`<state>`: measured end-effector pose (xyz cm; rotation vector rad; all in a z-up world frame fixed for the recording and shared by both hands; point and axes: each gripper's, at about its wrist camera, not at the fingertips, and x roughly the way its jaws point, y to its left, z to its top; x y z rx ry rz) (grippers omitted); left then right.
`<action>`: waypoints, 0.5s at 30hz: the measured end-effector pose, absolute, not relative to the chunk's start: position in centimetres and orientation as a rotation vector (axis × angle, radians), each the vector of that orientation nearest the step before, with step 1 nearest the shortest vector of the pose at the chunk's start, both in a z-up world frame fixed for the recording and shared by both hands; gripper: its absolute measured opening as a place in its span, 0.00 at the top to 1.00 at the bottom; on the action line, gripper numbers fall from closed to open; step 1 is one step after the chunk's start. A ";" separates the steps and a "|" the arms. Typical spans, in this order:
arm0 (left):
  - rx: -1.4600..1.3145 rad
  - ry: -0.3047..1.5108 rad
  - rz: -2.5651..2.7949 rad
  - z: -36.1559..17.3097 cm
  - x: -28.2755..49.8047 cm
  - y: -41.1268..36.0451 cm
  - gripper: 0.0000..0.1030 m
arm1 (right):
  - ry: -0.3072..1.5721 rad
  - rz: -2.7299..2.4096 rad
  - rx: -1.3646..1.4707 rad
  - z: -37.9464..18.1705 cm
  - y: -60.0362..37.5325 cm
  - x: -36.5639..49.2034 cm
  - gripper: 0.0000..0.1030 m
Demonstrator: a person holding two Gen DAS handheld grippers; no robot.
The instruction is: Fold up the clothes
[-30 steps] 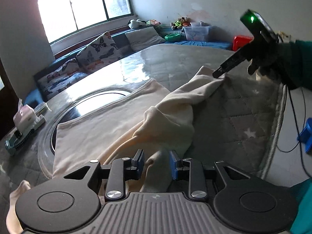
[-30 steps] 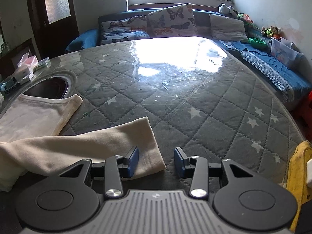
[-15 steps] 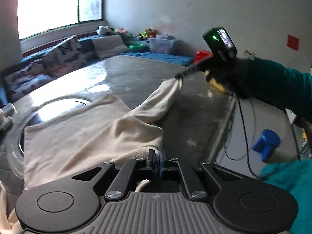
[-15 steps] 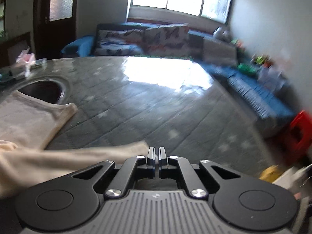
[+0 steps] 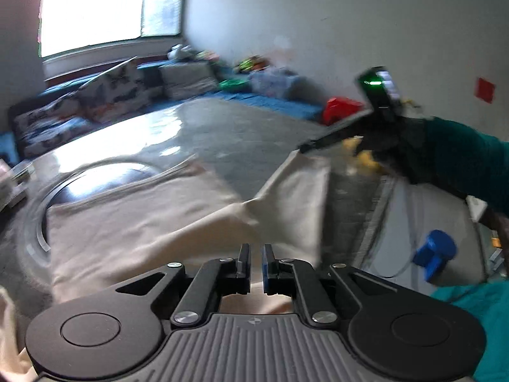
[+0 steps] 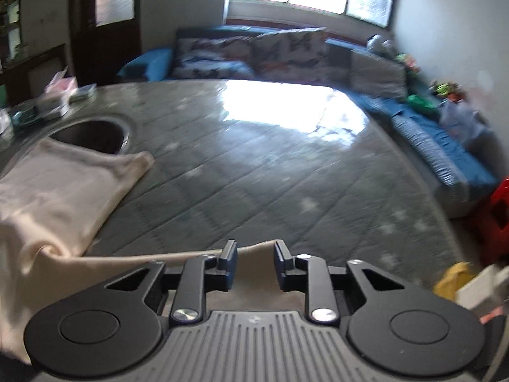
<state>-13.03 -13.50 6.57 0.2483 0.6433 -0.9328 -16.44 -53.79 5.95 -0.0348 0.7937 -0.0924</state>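
A cream garment (image 5: pixel 133 222) lies spread on the grey quilted table (image 5: pixel 241 133), its far edge over a round dark opening (image 5: pixel 95 178). My left gripper (image 5: pixel 256 254) is shut on a fold of it at the near edge. One long sleeve (image 5: pixel 296 197) rises off the table to my right gripper (image 5: pixel 302 150), held by a hand in a teal sleeve (image 5: pixel 461 165). In the right wrist view the right gripper (image 6: pixel 256 254) has its jaws opening, with the sleeve end (image 6: pixel 254 248) still between them and the pads apart. The garment body (image 6: pixel 57 197) lies to the left.
A tissue box (image 6: pixel 60 89) and small items sit at the table's far left. A blue sofa with cushions (image 6: pixel 254 54) runs along the back and right. A red stool (image 6: pixel 496 216) and a yellow thing (image 6: pixel 451 280) stand past the table's right edge, as does a blue object (image 5: pixel 435 251).
Both grippers shut on the garment. The left one then rose with its fold. The right one lifted the sleeve end off the table, and its jaws have parted again.
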 end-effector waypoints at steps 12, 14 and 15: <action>0.266 0.831 -0.955 2.3 -12.1 -13.6 0.91 | 0.914 -0.105 -0.077 4.1 -53.7 -16.4 0.68; 0.276 0.827 -0.965 2.4 -12.1 -13.5 0.91 | 0.924 -0.108 -0.113 4.3 -53.3 -16.5 0.68; 0.281 0.825 -0.971 2.5 -12.2 -13.5 0.90 | 0.925 -0.105 -0.124 4.5 -53.0 -16.4 0.68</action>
